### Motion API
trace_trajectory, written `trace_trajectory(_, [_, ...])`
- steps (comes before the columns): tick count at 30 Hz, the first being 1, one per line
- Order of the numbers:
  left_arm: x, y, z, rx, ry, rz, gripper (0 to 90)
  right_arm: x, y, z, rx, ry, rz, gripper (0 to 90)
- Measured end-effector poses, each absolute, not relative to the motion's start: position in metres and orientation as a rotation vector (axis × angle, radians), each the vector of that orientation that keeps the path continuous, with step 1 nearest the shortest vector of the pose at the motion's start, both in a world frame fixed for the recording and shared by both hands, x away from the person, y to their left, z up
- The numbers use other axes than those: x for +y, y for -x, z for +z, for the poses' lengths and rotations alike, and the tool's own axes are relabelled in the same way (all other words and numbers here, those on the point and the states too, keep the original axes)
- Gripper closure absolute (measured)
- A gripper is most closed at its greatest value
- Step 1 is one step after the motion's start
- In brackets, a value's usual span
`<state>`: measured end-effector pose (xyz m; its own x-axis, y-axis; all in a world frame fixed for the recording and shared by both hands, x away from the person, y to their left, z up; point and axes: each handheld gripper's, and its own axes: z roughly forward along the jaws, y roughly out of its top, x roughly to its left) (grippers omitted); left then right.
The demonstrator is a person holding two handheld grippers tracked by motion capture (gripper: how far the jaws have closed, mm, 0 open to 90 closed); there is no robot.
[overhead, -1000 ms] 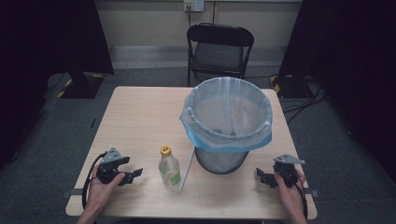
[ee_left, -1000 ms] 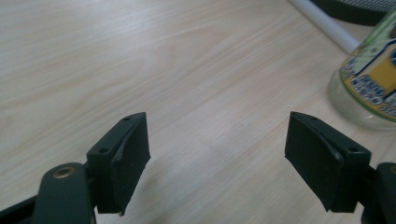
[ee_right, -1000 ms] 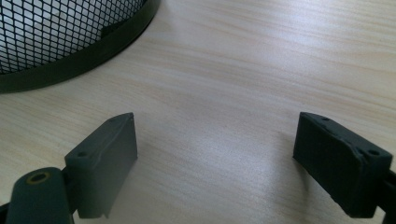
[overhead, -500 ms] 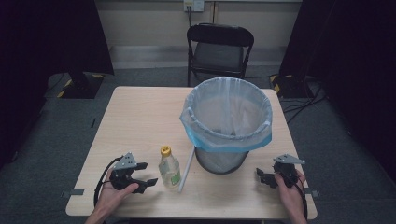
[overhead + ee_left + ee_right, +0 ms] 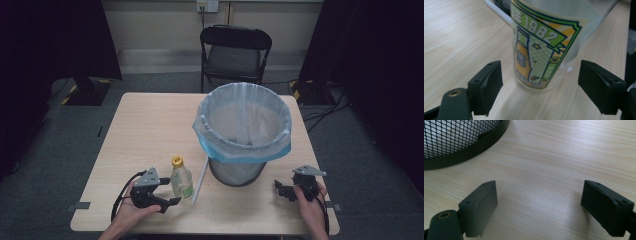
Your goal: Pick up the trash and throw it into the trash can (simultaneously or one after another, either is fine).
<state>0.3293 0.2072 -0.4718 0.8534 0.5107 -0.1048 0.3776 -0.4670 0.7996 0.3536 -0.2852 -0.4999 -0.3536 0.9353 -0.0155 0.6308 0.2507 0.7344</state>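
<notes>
High view: bottle (image 5: 181, 179) stands upright on the table (image 5: 145, 130), just left of the bin (image 5: 242, 131) and near the table's front edge. Clear body, yellow cap, green-and-yellow label reading "1982". White stick (image 5: 200, 179) lies between bottle and bin. Left gripper (image 5: 167, 192) sits just left of the bottle, held low in the left hand (image 5: 131, 210), jaws wide apart either side of the bottle, not touching. Right gripper (image 5: 280, 189) rests right of the bin, jaws apart over bare table.
</notes>
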Motion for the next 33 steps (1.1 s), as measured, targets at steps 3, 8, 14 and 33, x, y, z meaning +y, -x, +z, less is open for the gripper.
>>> trace_trajectory(3, [0.205,-0.330,-0.471,0.647,-2.106,0.192,18.7,-0.284,-0.354,-0.500,2.065,-1.434,0.889,12.4])
trace_trajectory(8, [0.195,-0.333,-0.472,0.630,-2.099,0.174,20.9,-0.284,-0.354,-0.500,2.065,-1.434,0.889,12.4])
trace_trajectory(14, [0.189,-0.337,-0.477,0.645,-2.091,0.192,19.1,-0.284,-0.354,-0.500,2.065,-1.434,0.889,12.4])
trace_trajectory(33, [0.169,-0.340,-0.487,0.624,-2.073,0.292,23.0,-0.284,-0.354,-0.500,2.063,-1.435,0.888,12.3])
